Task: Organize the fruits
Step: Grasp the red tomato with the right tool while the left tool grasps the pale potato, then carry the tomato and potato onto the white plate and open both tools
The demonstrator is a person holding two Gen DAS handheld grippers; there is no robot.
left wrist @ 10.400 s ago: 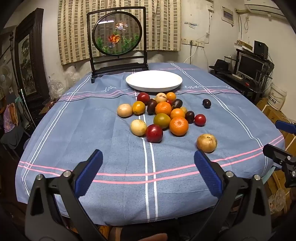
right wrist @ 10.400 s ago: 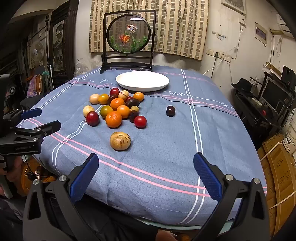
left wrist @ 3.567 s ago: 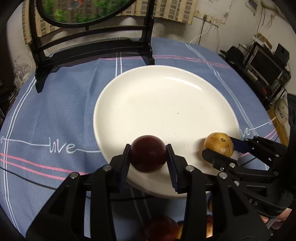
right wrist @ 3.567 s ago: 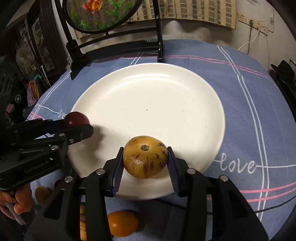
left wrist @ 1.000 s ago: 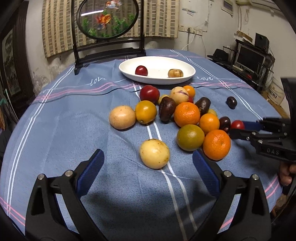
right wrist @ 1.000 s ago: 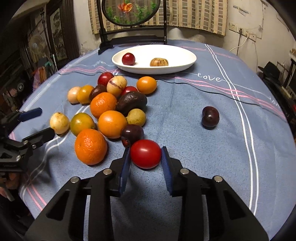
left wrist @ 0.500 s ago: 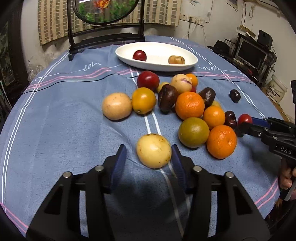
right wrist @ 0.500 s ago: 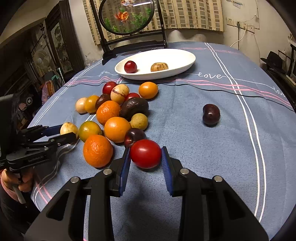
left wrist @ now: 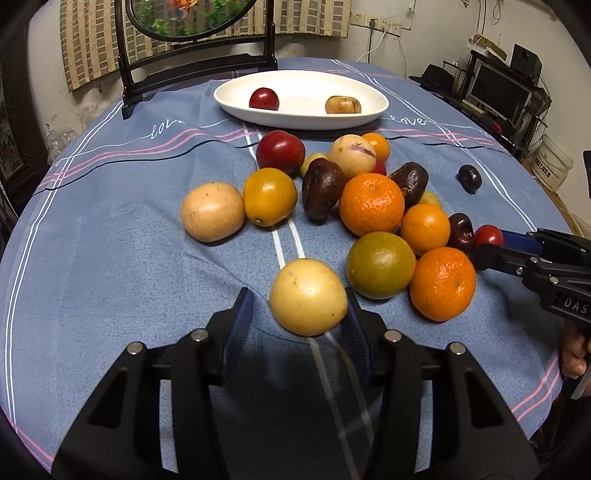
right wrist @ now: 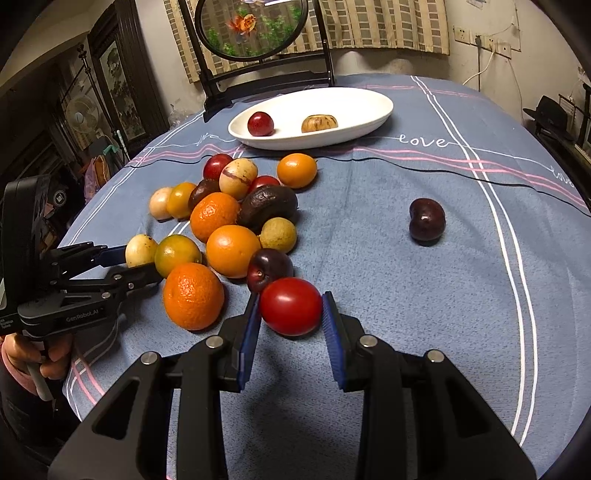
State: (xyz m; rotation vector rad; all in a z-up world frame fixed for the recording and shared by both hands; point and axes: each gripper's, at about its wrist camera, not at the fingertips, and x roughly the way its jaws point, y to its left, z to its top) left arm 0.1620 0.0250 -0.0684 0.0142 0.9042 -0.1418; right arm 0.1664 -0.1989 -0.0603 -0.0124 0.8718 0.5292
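My left gripper (left wrist: 295, 321) is shut on a pale yellow round fruit (left wrist: 308, 297), held just above the blue tablecloth; it also shows in the right wrist view (right wrist: 137, 250). My right gripper (right wrist: 291, 321) is shut on a red tomato (right wrist: 291, 305), which also shows in the left wrist view (left wrist: 488, 236). A pile of oranges (left wrist: 371, 209), dark fruits and yellow fruits lies between them. The white plate (left wrist: 301, 114) at the back holds a dark red fruit (left wrist: 263, 99) and a brown speckled fruit (left wrist: 342, 105).
A lone dark plum (right wrist: 427, 220) lies to the right of the pile. A black-framed round screen (right wrist: 255, 29) stands behind the plate. Shelves with a monitor (left wrist: 498, 90) stand beyond the table's right edge.
My left gripper has closed on the pale yellow fruit and lifted it slightly. My right gripper keeps its hold on the red tomato and has risen a little.
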